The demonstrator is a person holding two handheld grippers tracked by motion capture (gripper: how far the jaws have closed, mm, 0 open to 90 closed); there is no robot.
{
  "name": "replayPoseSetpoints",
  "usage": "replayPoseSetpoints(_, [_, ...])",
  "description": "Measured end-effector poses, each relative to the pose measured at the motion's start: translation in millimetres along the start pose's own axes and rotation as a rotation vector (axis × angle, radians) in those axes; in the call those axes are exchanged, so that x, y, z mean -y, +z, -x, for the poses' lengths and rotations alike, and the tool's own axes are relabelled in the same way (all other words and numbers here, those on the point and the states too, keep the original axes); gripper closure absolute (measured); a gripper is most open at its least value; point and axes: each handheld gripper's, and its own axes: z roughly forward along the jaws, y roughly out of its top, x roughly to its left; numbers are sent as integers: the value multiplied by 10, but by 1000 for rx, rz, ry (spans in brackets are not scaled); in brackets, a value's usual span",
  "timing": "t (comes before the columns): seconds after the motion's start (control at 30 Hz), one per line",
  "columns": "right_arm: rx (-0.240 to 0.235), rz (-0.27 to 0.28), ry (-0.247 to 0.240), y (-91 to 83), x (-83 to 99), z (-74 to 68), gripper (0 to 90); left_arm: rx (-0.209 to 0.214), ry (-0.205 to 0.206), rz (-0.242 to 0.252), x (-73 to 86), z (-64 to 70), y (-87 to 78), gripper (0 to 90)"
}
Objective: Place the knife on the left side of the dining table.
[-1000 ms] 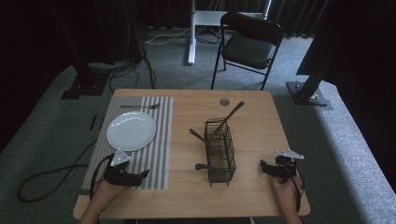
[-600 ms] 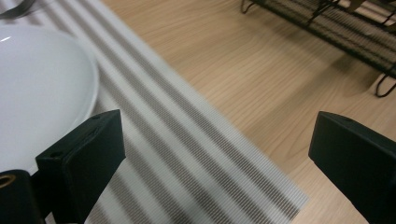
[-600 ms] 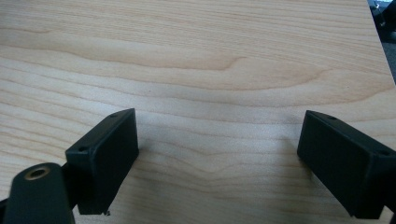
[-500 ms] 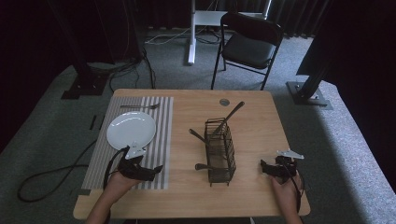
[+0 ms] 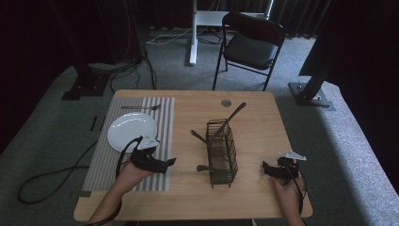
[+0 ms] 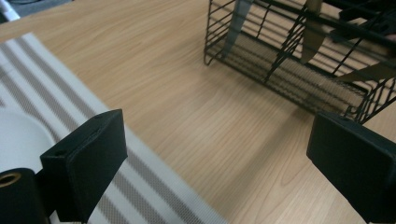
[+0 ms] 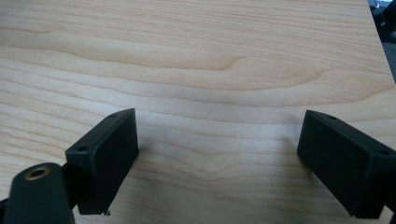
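Now the left gripper [image 5: 170, 162], fingers wide and holding nothing, is aimed at the wire basket [image 5: 222, 153], where a utensil handle [image 5: 205, 168] must be pinched next; the right gripper [image 5: 266, 169] is rested wide on the desk [image 5: 254, 117].

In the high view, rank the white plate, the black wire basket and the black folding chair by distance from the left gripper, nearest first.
From the left gripper:
1. Round white plate, just beyond it on the striped grey placemat.
2. Black wire cutlery basket, across bare wood toward the table's middle.
3. Black folding chair, on the floor past the table's far edge.
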Motion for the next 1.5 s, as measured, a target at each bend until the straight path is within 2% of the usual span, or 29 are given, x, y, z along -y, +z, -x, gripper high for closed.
replayPoseSetpoints(0.23, [0, 0, 0, 0, 0, 0, 119, 28, 29, 21, -194, 64, 52, 51])
replayPoseSetpoints(0.63, [0, 1, 1, 0, 0, 0, 119, 91, 44, 58, -475, 168, 161, 51])
replayPoseSetpoints(0.93, [0, 0, 1, -1, -1, 0, 120, 109, 51, 69, -639, 220, 208, 72])
replayPoseSetpoints(1.0, [0, 2, -2, 0, -1, 2, 120, 109, 56, 83, -687, 252, 221, 128])
replayPoseSetpoints(1.1, [0, 1, -1, -1, -1, 1, 120, 118, 51, 91, -721, 271, 240, 148])
replayPoseSetpoints(1.2, [0, 1, -1, -1, -1, 1, 120, 108, 66, 74, -739, 315, 283, 168])
replayPoseSetpoints(1.33, [0, 1, -1, -1, -1, 1, 120, 116, 71, 74, -741, 342, 313, 273])
replayPoseSetpoints(1.37, [0, 1, -1, -1, -1, 1, 120, 127, 65, 81, -746, 339, 316, 311])
replayPoseSetpoints(1.5, [1, 1, 0, -1, 0, 1, 122, 128, 70, 86, -760, 341, 335, 498])
